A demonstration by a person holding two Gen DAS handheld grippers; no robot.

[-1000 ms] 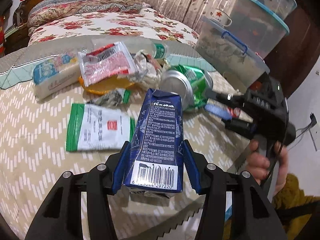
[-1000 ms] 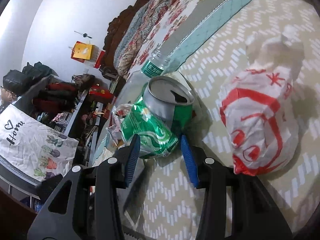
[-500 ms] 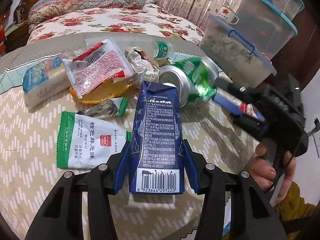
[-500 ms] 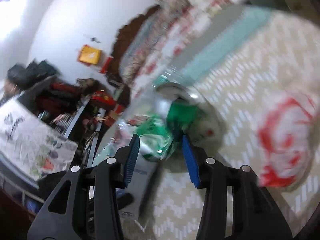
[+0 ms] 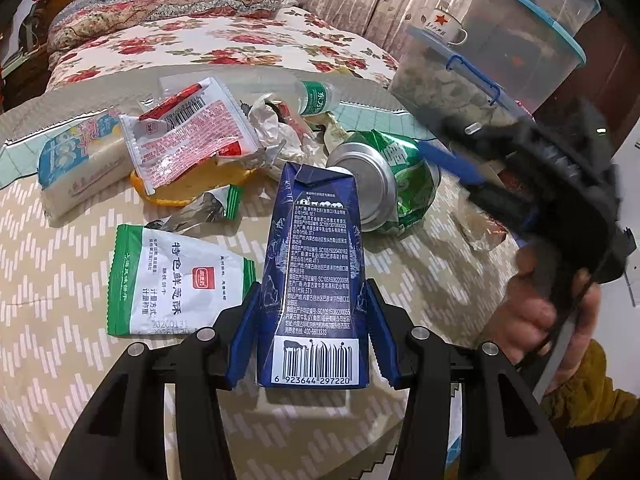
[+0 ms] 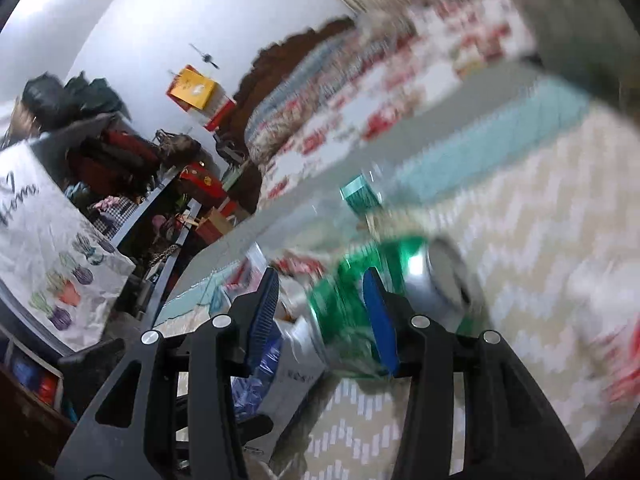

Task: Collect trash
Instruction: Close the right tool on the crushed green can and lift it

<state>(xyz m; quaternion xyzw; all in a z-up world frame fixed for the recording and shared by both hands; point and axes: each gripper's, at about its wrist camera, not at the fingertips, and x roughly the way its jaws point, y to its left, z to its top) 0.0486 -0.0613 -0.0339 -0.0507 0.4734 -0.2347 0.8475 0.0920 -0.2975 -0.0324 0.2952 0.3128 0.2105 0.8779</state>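
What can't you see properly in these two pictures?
- Right wrist view: all smeared by motion blur. Whether the right gripper really grips the green can can't be told.
- Left wrist view: the blue carton, clamped in the left gripper, hides the table behind it and part of the can.
- Left wrist view: the carton's fine print is too small to read.
- Left wrist view: the storage boxes are cut off by the fisheye edge.

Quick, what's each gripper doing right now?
Left gripper: shut on the carton.
Right gripper: blurred, at the can; grip cannot be told.
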